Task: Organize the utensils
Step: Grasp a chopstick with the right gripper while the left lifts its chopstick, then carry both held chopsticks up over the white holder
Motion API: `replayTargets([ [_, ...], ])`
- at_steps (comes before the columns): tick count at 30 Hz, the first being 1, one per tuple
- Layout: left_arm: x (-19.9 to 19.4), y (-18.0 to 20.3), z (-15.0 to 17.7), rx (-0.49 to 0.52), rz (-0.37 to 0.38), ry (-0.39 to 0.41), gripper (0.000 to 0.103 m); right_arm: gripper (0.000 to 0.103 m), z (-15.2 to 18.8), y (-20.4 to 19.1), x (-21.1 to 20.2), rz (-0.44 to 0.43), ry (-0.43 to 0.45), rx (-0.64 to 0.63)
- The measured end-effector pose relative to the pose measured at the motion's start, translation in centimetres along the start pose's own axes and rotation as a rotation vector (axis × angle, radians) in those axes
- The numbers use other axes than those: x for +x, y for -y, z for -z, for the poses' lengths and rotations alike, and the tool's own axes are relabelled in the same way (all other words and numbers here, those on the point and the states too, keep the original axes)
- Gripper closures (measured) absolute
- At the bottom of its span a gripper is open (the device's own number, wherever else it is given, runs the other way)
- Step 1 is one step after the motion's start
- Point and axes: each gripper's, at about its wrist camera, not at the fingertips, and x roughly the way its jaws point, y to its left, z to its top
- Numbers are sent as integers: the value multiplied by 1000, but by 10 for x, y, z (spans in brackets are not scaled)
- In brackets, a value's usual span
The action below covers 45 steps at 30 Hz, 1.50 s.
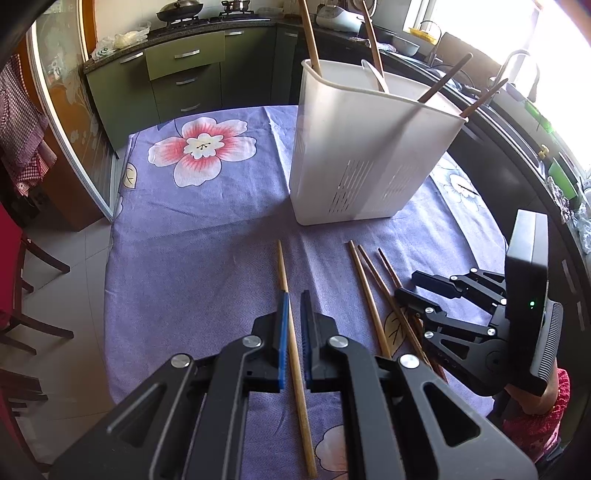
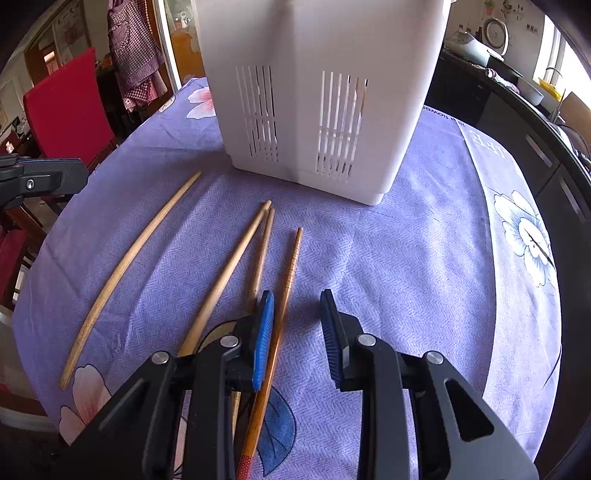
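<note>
Purple surface (image 1: 207, 236) carries loose chopsticks; left gripper (image 1: 294, 321) jaws hold one chopstick (image 1: 291, 332) lengthwise, right gripper (image 2: 295, 332) jaws half-wide beside another (image 2: 275, 332).

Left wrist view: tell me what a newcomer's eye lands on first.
The white caddy stands tall at mid-table on the purple flowered cloth, with sticks poking out of its top. In front of it a pale chopstick lies in line with the left gripper, and three more chopsticks lie by the right gripper.
</note>
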Motion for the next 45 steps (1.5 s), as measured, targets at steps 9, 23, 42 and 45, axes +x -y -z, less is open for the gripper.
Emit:
replayTargets([
  [9, 23, -5, 2, -33, 8, -61, 97, 96, -11, -5, 7, -13, -5, -1],
  [23, 76, -10, -6, -67, 2, -192, 96, 97, -10, 20, -23, -46, 52, 81],
  [42, 59, 4, -18, -1, -51, -99, 97, 97, -5, 39, -62, -76, 146, 132],
  [45, 24, 2, -23, 9, -43, -27, 97, 97, -4, 44, -83, -80, 193, 141],
])
